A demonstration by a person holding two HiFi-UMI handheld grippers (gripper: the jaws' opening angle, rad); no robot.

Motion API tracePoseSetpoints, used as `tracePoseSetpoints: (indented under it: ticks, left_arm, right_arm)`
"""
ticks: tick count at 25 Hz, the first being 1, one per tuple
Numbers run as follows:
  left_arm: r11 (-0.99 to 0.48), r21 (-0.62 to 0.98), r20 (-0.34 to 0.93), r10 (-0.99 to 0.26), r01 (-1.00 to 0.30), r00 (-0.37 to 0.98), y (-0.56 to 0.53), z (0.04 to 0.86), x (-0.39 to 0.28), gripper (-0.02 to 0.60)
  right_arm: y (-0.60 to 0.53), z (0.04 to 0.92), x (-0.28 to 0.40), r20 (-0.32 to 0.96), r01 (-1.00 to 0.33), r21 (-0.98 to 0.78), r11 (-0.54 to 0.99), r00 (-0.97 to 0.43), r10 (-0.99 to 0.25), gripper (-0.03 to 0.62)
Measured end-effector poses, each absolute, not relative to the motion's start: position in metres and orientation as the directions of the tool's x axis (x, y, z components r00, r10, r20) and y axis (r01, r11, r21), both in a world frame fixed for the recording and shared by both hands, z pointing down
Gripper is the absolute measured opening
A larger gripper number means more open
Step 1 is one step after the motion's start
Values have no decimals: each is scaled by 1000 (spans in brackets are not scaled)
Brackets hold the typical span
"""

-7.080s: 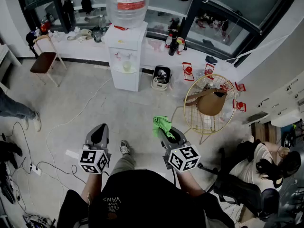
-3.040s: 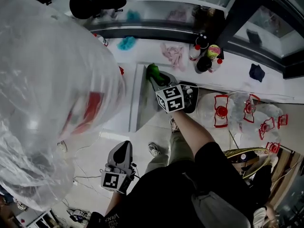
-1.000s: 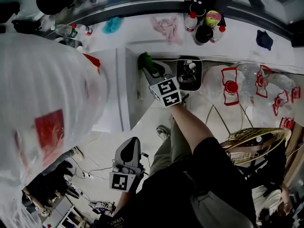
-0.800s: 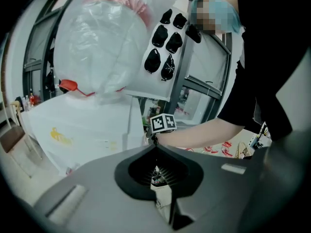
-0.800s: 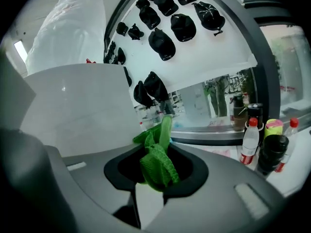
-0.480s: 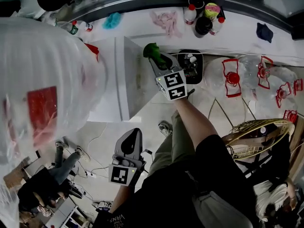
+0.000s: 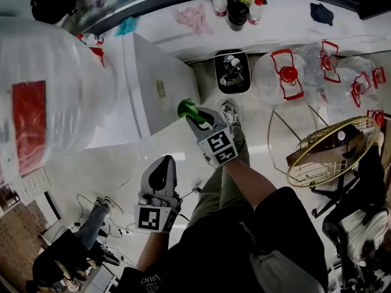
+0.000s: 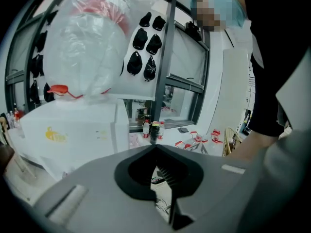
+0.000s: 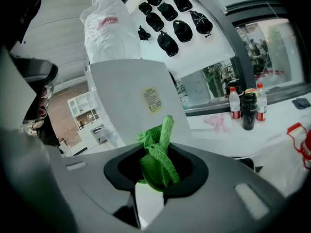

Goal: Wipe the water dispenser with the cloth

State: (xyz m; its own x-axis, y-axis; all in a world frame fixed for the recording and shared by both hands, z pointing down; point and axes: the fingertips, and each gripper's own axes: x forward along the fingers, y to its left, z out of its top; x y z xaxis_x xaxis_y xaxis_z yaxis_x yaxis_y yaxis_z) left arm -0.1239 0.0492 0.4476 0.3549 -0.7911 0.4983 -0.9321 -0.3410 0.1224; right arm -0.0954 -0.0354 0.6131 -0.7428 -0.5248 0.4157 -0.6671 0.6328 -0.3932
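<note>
Two tools — right tool (image 7: 191, 117) clamps the green cloth (image 7: 185, 107) near the water dispenser (image 7: 156, 84); left tool (image 7: 162, 165) closed, empty.

pale floor (image 7: 256, 140), white ledge (image 7: 281, 23), gold wire chair (image 7: 300, 174)

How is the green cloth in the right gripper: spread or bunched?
Bunched up. The green cloth sits as a crumpled wad clamped in the right gripper, one end sticking up.
</note>
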Motion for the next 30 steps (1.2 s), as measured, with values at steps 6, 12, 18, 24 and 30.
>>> tracePoseSetpoints:
  ticks: [6,12,18,24,30]
  left_arm:
    - [-338,99,507,-792,-936,340,46,451,-119,2]
    - [-320,112,519,-788,-941,330,34,453,-118,2]
    - [-289,134,546,-776,-948,314,16,464,-111,2]
    - [-264,160,558,-771,-951,308,-3,477,-105,2]
    - [-258,162,589,-750,-952,303,-6,487,-107,2]
  right_arm:
    - [-10,625,-123,413,-619,-454,641,-784,-464,109]
    - [-50,633,-129,419,-626,-469,624,-779,-466,109]
    - [-123,641,-139,417,-625,-429,652,-778,-470,109]
    - [-194,641,-148,409,-640,-383,666,-764,-499,109]
    - [-246,644,-152,409,-675,-351,649,-734,-543,109]
